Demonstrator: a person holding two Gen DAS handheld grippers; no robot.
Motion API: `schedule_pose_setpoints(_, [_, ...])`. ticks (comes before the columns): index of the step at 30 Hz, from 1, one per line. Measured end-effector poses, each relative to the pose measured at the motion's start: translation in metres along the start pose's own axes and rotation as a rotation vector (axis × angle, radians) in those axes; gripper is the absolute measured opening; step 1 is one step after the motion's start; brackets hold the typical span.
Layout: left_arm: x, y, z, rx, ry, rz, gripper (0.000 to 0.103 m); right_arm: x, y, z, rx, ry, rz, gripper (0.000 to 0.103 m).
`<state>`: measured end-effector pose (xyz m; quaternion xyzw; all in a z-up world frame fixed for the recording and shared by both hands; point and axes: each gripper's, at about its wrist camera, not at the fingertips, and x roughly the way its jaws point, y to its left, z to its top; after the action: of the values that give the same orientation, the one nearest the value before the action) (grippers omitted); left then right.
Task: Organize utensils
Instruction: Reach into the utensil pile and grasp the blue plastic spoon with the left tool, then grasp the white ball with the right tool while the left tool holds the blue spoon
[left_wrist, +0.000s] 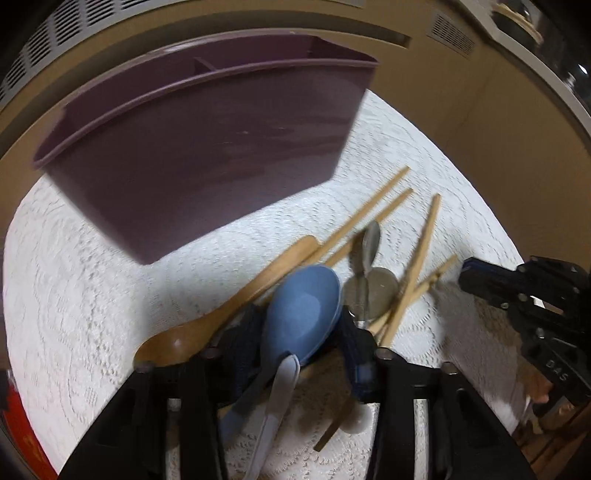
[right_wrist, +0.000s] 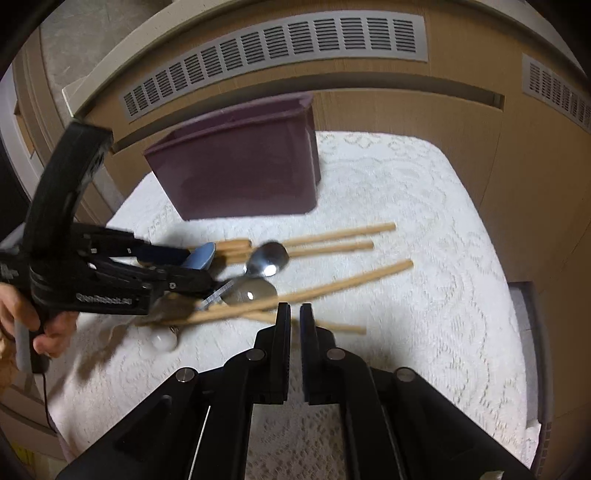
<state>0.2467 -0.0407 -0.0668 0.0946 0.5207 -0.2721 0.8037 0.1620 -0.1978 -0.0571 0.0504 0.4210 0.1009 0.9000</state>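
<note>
A blue spoon (left_wrist: 303, 310) lies bowl-up between the fingers of my left gripper (left_wrist: 299, 325), whose dark pads press both sides of the bowl. In the right wrist view the left gripper (right_wrist: 199, 267) comes in from the left over the utensil pile, with the blue spoon (right_wrist: 201, 254) in it. Around it lie a wooden spoon (left_wrist: 236, 299), metal spoons (right_wrist: 267, 258) and several wooden chopsticks (right_wrist: 332, 232). A purple divided caddy (left_wrist: 207, 147) stands behind the pile. My right gripper (right_wrist: 295, 310) hovers near a chopstick, fingers almost together with nothing between them.
A white lace cloth (right_wrist: 406, 332) covers the table. Wooden panelling with vent grilles (right_wrist: 277, 40) rises right behind the caddy (right_wrist: 240, 177). A white spoon (right_wrist: 162, 341) lies under the left gripper. A person's hand (right_wrist: 48, 332) holds that gripper's handle. Something red (left_wrist: 22, 435) sits at the table's left edge.
</note>
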Motion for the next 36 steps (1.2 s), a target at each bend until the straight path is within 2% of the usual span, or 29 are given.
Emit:
schedule_pose_setpoints(1, [-0.003,0.003,-0.003,-0.027,-0.011,-0.007,0.036,0.000,0.002,0.003,-0.003,-0.004,0.002,0.010])
schedule_pose_setpoints(2, [-0.008,0.007,-0.008,-0.057,-0.028,-0.016,0.034,0.002,0.004,0.008,-0.007,-0.002,0.000,0.019])
schedule_pose_setpoints(3, [-0.013,0.010,-0.012,-0.088,-0.055,-0.021,0.034,0.005,0.006,0.011,-0.006,-0.001,0.000,0.036])
schedule_pose_setpoints(5, [-0.030,0.014,-0.025,-0.143,-0.144,-0.004,0.034,0.010,0.009,0.018,0.010,-0.014,0.008,0.057])
schedule_pose_setpoints(9, [-0.064,0.016,-0.050,-0.197,-0.313,0.083,0.034,0.031,0.020,0.032,0.020,0.003,-0.022,0.058])
schedule_pose_setpoints(11, [-0.076,0.021,-0.061,-0.224,-0.364,0.121,0.034,0.040,0.024,0.036,0.033,0.027,-0.043,0.058])
schedule_pose_setpoints(13, [-0.082,0.027,-0.067,-0.255,-0.389,0.143,0.034,0.042,0.029,0.036,0.057,0.059,-0.023,0.055])
schedule_pose_setpoints(14, [-0.085,0.032,-0.070,-0.274,-0.402,0.148,0.034,0.040,0.034,0.033,0.061,0.066,0.002,0.048])
schedule_pose_setpoints(15, [-0.086,0.036,-0.071,-0.289,-0.409,0.147,0.034,0.038,0.038,0.031,0.053,0.075,0.010,0.040])
schedule_pose_setpoints(17, [-0.092,0.047,-0.075,-0.324,-0.419,0.110,0.034,0.034,0.050,0.026,0.015,0.096,0.014,0.029])
schedule_pose_setpoints(18, [-0.092,0.052,-0.076,-0.341,-0.423,0.091,0.034,0.032,0.057,0.022,-0.005,0.105,0.013,0.028])
schedule_pose_setpoints(22, [-0.093,0.058,-0.078,-0.379,-0.456,0.051,0.034,0.034,0.064,0.019,-0.028,0.114,-0.037,0.027])
schedule_pose_setpoints(28, [-0.105,0.062,-0.087,-0.385,-0.491,0.016,0.034,0.055,0.041,0.039,0.054,0.107,-0.137,0.031])
schedule_pose_setpoints(32, [-0.110,0.068,-0.092,-0.416,-0.494,-0.016,0.034,0.073,0.044,0.045,0.009,0.115,-0.186,0.032])
schedule_pose_setpoints(35, [-0.114,0.067,-0.094,-0.418,-0.496,-0.018,0.034,0.076,0.047,0.046,-0.009,0.105,-0.192,0.032])
schedule_pose_setpoints(36, [-0.116,0.065,-0.094,-0.415,-0.499,-0.014,0.034,0.076,0.048,0.046,-0.019,0.109,-0.188,0.029])
